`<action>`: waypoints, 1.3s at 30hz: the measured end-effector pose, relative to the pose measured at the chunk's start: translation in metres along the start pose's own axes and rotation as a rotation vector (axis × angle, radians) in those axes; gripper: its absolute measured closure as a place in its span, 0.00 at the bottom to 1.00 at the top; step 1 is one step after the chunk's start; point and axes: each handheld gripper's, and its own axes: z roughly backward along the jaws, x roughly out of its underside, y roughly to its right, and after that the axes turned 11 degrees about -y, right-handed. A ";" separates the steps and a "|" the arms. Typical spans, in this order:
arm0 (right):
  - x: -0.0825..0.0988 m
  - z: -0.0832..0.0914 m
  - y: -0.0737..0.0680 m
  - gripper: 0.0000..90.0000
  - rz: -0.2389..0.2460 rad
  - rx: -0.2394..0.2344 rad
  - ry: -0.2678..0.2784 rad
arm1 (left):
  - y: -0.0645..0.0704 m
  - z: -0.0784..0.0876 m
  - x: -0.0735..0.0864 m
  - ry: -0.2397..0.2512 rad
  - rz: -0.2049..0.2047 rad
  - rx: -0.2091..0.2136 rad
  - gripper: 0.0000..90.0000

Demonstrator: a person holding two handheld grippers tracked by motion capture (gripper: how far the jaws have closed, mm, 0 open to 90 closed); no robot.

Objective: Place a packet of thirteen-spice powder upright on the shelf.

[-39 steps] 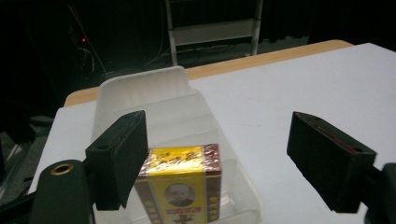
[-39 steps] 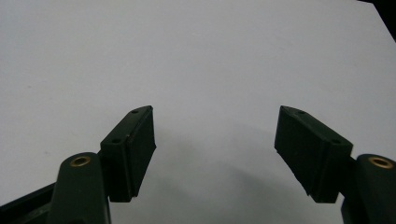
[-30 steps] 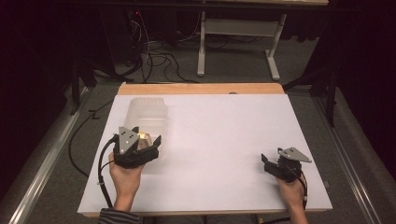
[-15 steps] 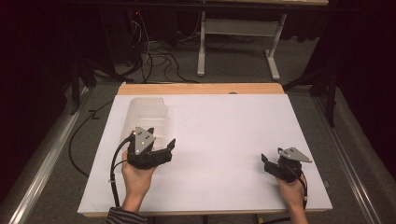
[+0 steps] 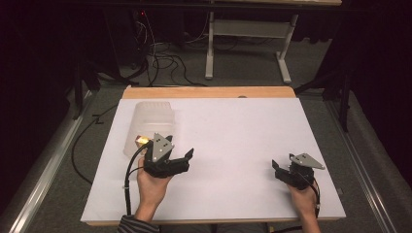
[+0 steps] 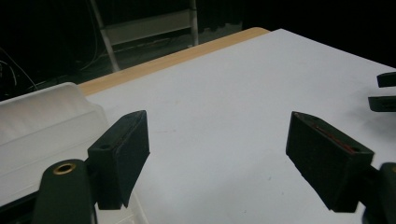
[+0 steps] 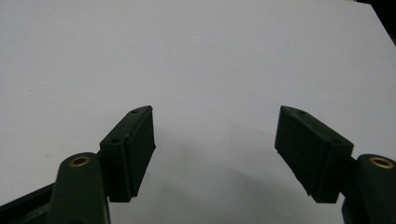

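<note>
My left gripper (image 5: pixel 187 159) is held low over the white table top (image 5: pixel 233 131), just right of a clear plastic tub (image 5: pixel 148 119), and points right. Its jaws stand open with nothing between them (image 6: pixel 219 158); the tub (image 6: pixel 42 126) lies off its left jaw. A small yellow-orange thing (image 5: pixel 142 140) shows at the tub's near end; what it is I cannot tell. My right gripper (image 5: pixel 276 170) rests at the front right, pointing left, its jaws open over bare white surface (image 7: pixel 215 149). Its jaw tips (image 6: pixel 385 88) show at the right edge of the left gripper view.
A wooden strip (image 5: pixel 209 92) runs along the table's far edge. Beyond it stand a grey table frame (image 5: pixel 243 29) and loose cables (image 5: pixel 160 58) on the floor. A black cable (image 5: pixel 128 179) trails from the left gripper off the front edge.
The left gripper has moved right, away from the tub, and turned to point right. The right gripper has stayed where it was.
</note>
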 end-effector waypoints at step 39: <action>0.000 0.000 0.000 0.32 -0.001 0.002 0.002 | 0.039 -0.028 -0.002 -0.018 -0.035 0.124 0.24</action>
